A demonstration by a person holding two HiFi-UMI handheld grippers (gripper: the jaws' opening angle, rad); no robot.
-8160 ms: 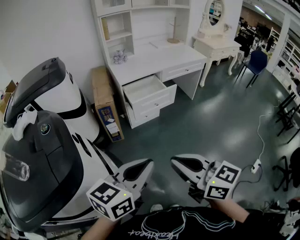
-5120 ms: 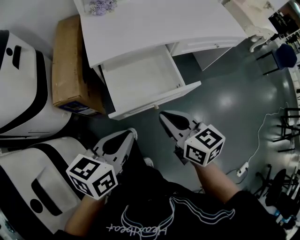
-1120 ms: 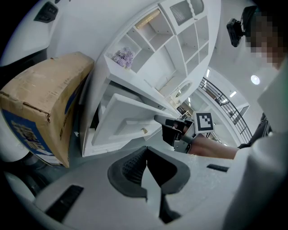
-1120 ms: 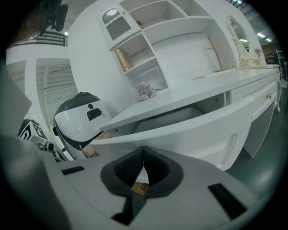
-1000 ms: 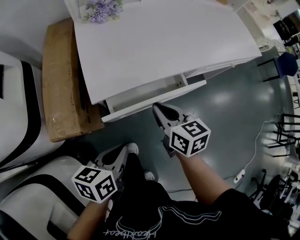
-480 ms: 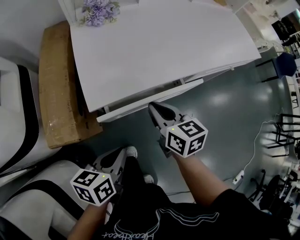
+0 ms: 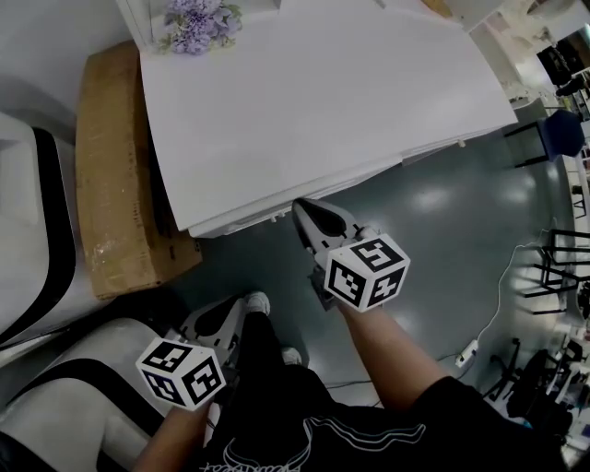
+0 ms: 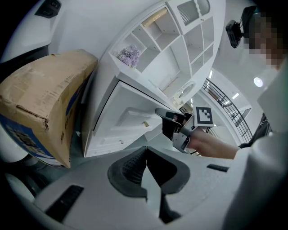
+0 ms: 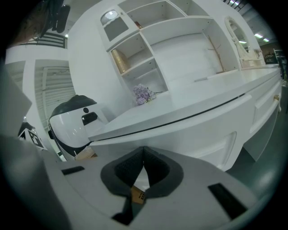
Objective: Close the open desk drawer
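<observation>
- Touching the drawer (image 8: 132,117) front with its tip, the right gripper (image 7: 307,212) sits mid-frame in the head view, jaws together with nothing between them.
- The drawer sits in under the counter (image 7: 304,101). From above only a thin strip of its front shows below the counter's edge, and I cannot tell whether it is fully flush.
- In the right gripper view the white drawer front fills the space just beyond the closed jaws, with the counter's edge above it.
- The left gripper (image 7: 230,313) hangs at the lower left of the head view, well apart from the counter. Its jaws are together and empty, just beside the person's leg and a shoe (image 7: 258,300).
- In the left gripper view a knob (image 8: 145,123) shows on the drawer front, left of the right gripper's tip.
- A cardboard box (image 7: 120,166) stands against the counter's side, at the left of the head view.
- Purple flowers (image 7: 198,20) sit at the counter's back corner, upper left.
- A white-and-black machine (image 7: 32,230) fills the left edge, and grey-green floor (image 7: 442,221) spreads to the right.
</observation>
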